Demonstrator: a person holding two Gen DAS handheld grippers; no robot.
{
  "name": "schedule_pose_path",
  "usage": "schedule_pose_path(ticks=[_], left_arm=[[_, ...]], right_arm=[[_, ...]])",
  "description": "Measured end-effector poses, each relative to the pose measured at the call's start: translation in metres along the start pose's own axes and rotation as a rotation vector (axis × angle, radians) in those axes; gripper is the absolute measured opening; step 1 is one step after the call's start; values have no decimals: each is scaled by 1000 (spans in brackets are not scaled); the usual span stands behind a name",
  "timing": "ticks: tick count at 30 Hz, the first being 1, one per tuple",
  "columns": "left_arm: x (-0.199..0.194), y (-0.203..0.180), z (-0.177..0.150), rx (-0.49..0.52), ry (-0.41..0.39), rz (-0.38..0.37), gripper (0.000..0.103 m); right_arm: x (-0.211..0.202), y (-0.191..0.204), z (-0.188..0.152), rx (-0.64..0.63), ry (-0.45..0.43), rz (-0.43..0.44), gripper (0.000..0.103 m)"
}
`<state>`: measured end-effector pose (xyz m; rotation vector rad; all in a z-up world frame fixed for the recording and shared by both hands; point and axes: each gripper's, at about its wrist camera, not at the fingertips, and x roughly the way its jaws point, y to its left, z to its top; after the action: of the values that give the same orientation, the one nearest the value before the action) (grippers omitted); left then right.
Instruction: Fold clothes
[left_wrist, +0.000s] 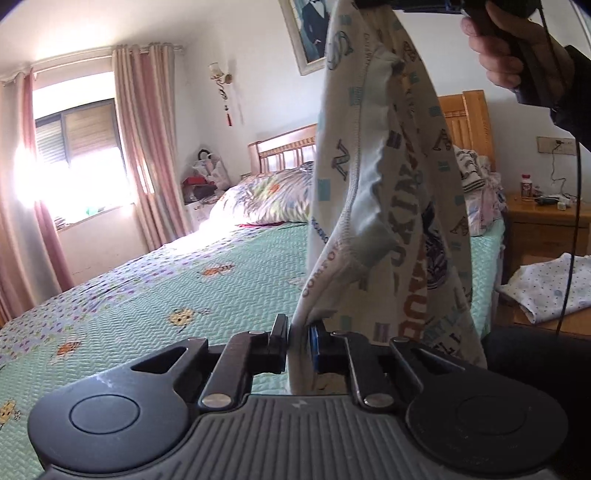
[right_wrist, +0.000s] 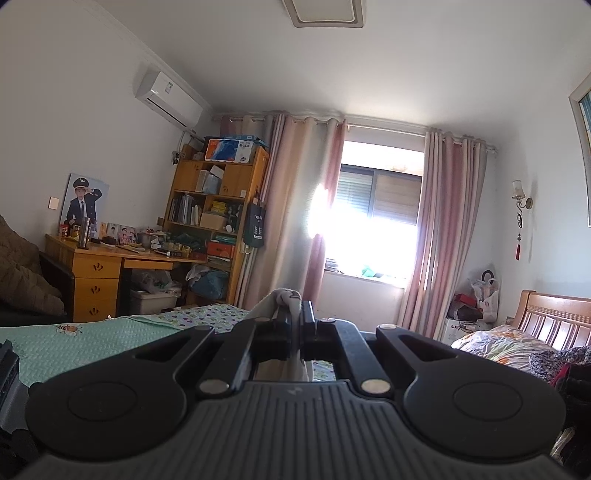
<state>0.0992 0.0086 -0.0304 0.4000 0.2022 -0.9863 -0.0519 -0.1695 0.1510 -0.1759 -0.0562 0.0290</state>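
Observation:
A white garment (left_wrist: 388, 184) printed with letters and small blue squares hangs upright over the green quilted bed (left_wrist: 184, 288). Its top corner is pinched by my right gripper (right_wrist: 295, 314), which is shut on a fold of the pale cloth (right_wrist: 286, 295). In the left wrist view that gripper shows at the top edge, gripped by a hand (left_wrist: 517, 48). My left gripper (left_wrist: 297, 332) sits at the garment's lower edge, its pads closed on the hem. The rest of the fabric drapes to the right of those fingers.
A floral pillow (left_wrist: 269, 195) and a pile of clothes (left_wrist: 476, 192) lie by the wooden headboard (left_wrist: 465, 118). A nightstand (left_wrist: 546, 221) stands at the right, with a dotted cloth (left_wrist: 546, 288) below it. Across the room are a desk (right_wrist: 110, 258) and a bookshelf (right_wrist: 218, 206).

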Motion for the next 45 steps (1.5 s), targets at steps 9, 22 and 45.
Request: schedule_pose_path(ticks=[9, 22, 45], left_arm=[[-8, 10, 13, -12, -48, 176, 5], [-112, 81, 125, 40, -201, 579, 5], [-116, 87, 149, 207, -57, 700, 7]], right_arm=[[-6, 0, -1, 10, -3, -13, 5], [-18, 10, 15, 40, -74, -2, 5], [9, 20, 23, 55, -24, 77, 5]])
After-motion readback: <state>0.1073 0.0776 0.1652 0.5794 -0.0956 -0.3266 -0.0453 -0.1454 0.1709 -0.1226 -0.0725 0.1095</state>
